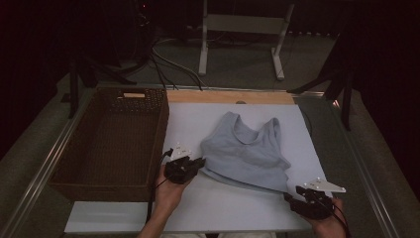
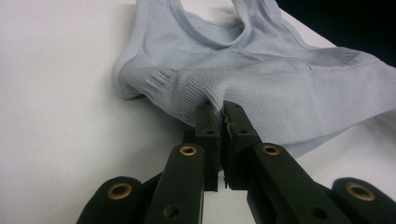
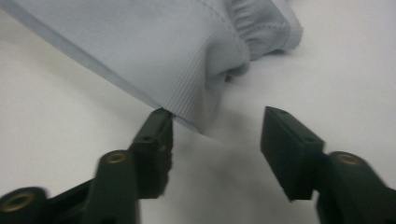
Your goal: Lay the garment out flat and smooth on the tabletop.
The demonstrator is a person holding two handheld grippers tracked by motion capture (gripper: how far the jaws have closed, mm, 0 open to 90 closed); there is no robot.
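Note:
A light blue-grey sleeveless top lies spread on the white board, straps toward the far side. My left gripper is at the top's left edge, and in the left gripper view it is shut on a pinch of the ribbed hem. My right gripper sits at the top's near right corner. In the right gripper view it stands open, with the top's corner just above the gap and close to the left fingertip.
A dark woven basket stands on the table left of the board, beside my left hand. A wooden strip runs along the board's far edge. Metal rails edge the table; a white stand and cables are on the floor beyond.

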